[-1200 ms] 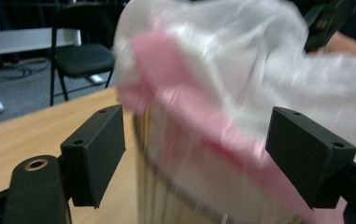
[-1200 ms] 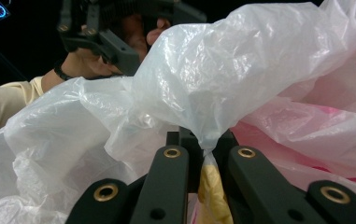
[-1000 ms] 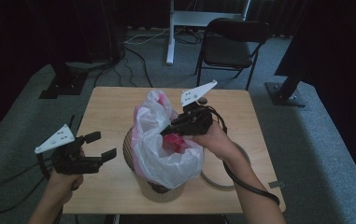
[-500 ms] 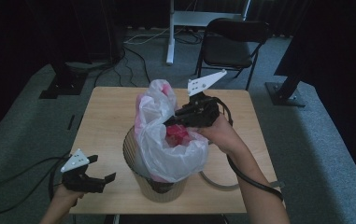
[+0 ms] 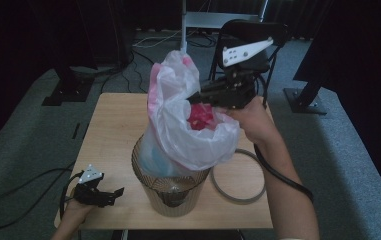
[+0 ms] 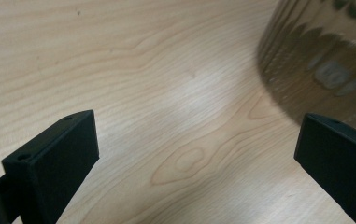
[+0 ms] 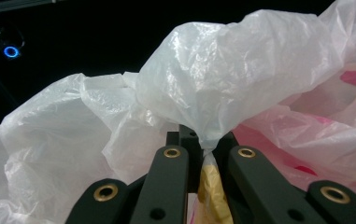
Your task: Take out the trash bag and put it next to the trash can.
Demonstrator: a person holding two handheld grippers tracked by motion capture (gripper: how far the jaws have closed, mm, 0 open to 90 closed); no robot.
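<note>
Plastic bag (image 5: pixel 188 125) has been lifted higher out of the basket (image 5: pixel 170 192), pinched by the right gripper (image 5: pixel 200 97). Left gripper (image 5: pixel 109 192) has been withdrawn, jaws wide; removal is judged nearly finished.

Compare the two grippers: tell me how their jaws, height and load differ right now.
The right gripper is shut on the plastic bag, held high above the wire basket; the left gripper is open, low over the table and holds nothing. Both have black jaws and a trailing cable.
</note>
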